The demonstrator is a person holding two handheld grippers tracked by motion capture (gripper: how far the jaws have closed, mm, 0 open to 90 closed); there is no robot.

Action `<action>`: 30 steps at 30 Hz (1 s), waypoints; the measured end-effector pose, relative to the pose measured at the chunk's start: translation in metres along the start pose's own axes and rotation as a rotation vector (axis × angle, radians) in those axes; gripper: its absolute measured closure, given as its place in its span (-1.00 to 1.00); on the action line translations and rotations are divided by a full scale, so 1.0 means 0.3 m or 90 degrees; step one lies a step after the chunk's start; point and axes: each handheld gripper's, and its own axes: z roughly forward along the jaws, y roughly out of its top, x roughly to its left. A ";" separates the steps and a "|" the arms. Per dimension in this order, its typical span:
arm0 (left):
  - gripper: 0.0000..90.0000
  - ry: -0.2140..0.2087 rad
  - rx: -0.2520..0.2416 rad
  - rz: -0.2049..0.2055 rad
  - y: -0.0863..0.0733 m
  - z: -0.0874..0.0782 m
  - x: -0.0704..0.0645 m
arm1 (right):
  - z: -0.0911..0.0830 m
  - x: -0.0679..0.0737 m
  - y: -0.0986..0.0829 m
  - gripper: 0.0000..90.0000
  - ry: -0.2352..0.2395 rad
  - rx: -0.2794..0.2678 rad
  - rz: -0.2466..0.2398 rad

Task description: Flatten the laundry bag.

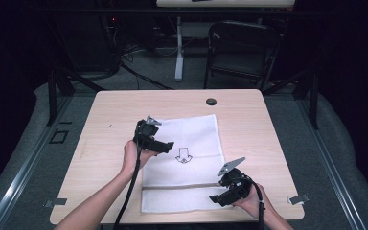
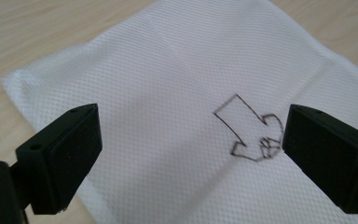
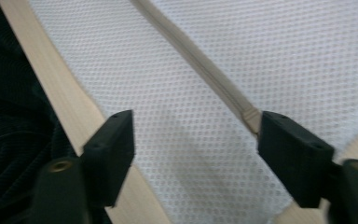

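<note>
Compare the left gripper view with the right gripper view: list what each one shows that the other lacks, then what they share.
Left gripper view alone: the black hand-drawn arrow outline on the cloth, between the open left gripper.

Right gripper view alone: the folded seam strip running across the cloth, the dark fabric beyond the table's edge, and the open right gripper.

Both: the white mesh cloth lying on the light wooden table.

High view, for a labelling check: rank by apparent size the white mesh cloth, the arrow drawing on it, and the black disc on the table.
1. White mesh cloth
2. Arrow drawing
3. Black disc, only somewhat smaller than the arrow and farther from the camera, so that ranking is unsure.
</note>
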 end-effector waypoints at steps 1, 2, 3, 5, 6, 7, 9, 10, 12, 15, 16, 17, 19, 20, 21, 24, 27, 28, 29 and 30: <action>-0.90 -0.003 -0.001 0.003 -0.013 -0.008 -0.009 | -0.002 -0.003 -0.002 -0.49 -0.006 -0.009 0.002; -0.92 -0.012 0.000 0.008 -0.034 -0.020 -0.022 | -0.006 -0.009 -0.002 -0.51 -0.008 -0.008 0.000; -0.92 -0.018 0.005 0.009 -0.044 -0.026 -0.029 | -0.011 -0.015 -0.003 -0.51 -0.013 -0.013 0.003; -0.95 -0.026 0.011 0.019 -0.063 -0.044 -0.047 | -0.019 -0.027 -0.003 -0.51 -0.022 -0.017 0.008; -0.93 -0.028 0.012 0.022 -0.072 -0.055 -0.053 | -0.019 -0.029 -0.003 -0.50 -0.023 -0.026 0.015; -0.88 -0.034 0.010 0.016 -0.085 -0.065 -0.059 | -0.023 -0.035 -0.003 -0.46 -0.038 -0.025 0.010; -0.67 -0.042 0.015 0.013 -0.108 -0.072 -0.068 | -0.028 -0.046 -0.001 -0.36 -0.045 -0.026 0.023; -0.57 -0.046 0.029 0.023 -0.127 -0.070 -0.075 | -0.029 -0.050 0.001 -0.27 -0.056 -0.030 0.030; -0.53 -0.043 0.043 0.033 -0.154 -0.064 -0.084 | -0.028 -0.064 0.004 -0.13 -0.074 -0.039 0.032; -0.26 -0.056 0.077 0.031 -0.195 -0.047 -0.076 | -0.026 -0.084 0.012 0.26 -0.099 -0.034 0.040; -0.09 -0.059 0.080 0.027 -0.203 -0.041 -0.074 | -0.023 -0.093 0.019 0.40 -0.109 -0.033 0.040; -0.07 -0.058 0.093 0.024 -0.214 -0.030 -0.071 | -0.018 -0.099 0.023 0.47 -0.114 -0.033 0.041; 0.21 -0.070 0.110 0.028 -0.225 -0.012 -0.066 | 0.001 -0.112 0.036 0.66 -0.118 -0.025 0.038; 0.24 -0.066 0.120 0.026 -0.228 -0.001 -0.066 | 0.011 -0.115 0.039 0.75 -0.127 -0.023 0.035; 0.36 -0.070 0.123 0.026 -0.229 0.008 -0.064 | 0.025 -0.119 0.042 0.80 -0.128 -0.016 0.032; 0.56 -0.065 0.132 0.031 -0.228 0.029 -0.062 | 0.071 -0.132 0.043 0.96 -0.134 0.027 0.030; 0.66 -0.059 0.151 0.041 -0.228 0.052 -0.059 | 0.078 -0.130 0.034 1.00 -0.129 0.028 0.045; 0.69 -0.056 0.152 0.039 -0.229 0.059 -0.057 | 0.081 -0.128 0.031 1.00 -0.122 0.014 0.054; 0.73 -0.051 0.147 0.041 -0.227 0.062 -0.053 | 0.077 -0.130 0.029 1.00 -0.126 0.025 0.050; 0.76 -0.050 0.146 0.042 -0.224 0.065 -0.052 | 0.076 -0.129 0.026 1.00 -0.122 0.023 0.053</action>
